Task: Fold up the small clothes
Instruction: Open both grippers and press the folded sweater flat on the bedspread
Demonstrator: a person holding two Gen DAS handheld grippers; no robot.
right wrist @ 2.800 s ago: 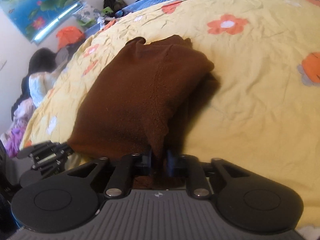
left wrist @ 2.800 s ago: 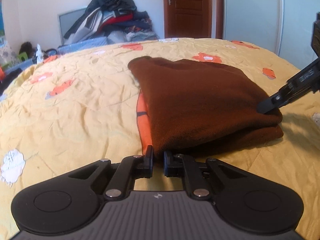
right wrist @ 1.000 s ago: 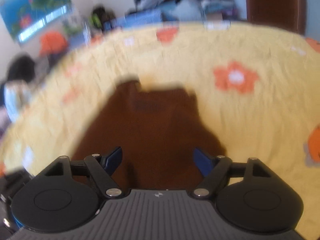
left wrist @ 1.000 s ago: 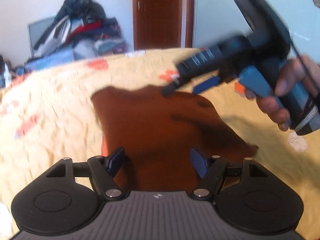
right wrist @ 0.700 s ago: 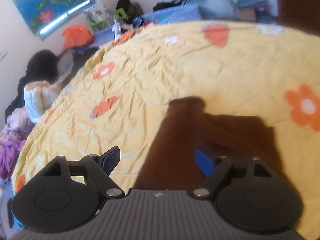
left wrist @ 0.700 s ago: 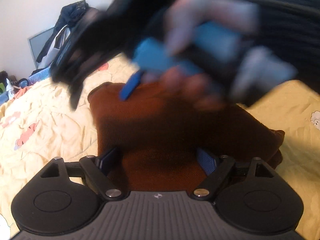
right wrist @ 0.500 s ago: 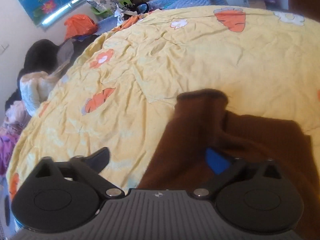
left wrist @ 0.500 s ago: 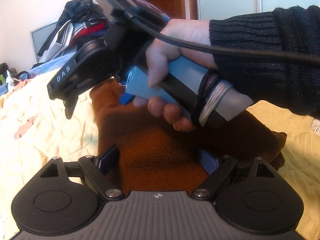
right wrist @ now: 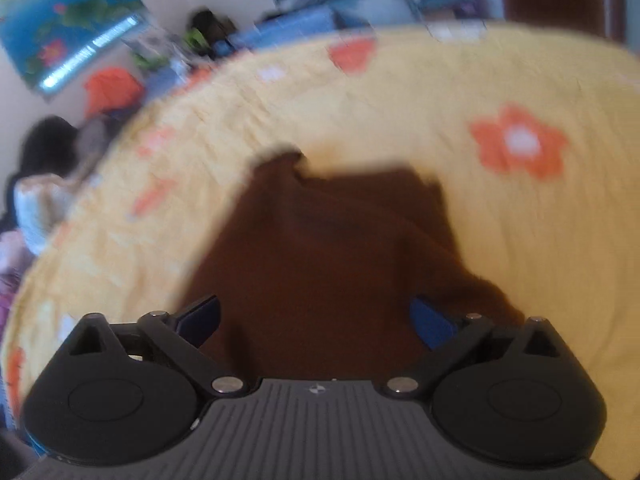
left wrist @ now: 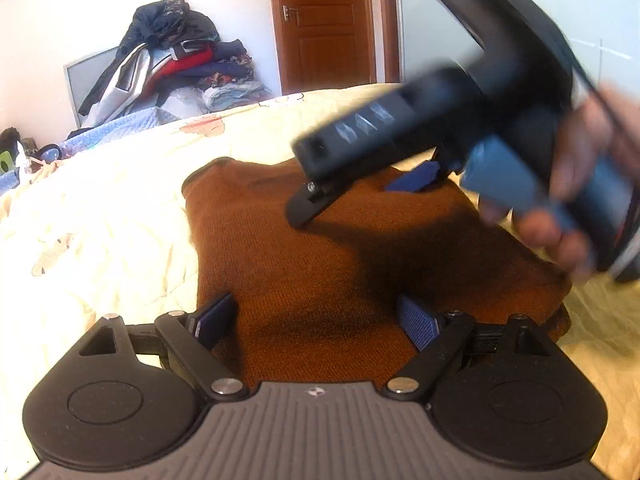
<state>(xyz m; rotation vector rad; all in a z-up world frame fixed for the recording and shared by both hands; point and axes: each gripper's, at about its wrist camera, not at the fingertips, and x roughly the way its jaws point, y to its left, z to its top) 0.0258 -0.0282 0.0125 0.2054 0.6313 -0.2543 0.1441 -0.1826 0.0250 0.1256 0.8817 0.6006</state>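
Folded brown garment, long axis receding up-left

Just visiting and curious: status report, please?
Both tongs, left and right, open, empty. Brown garment folded on bedspread. Nothing in the way.

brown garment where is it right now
The folded brown garment lies on the yellow flowered bedspread, centred in both wrist views just ahead of the open left gripper. The right gripper hovers over its far end in the left wrist view.
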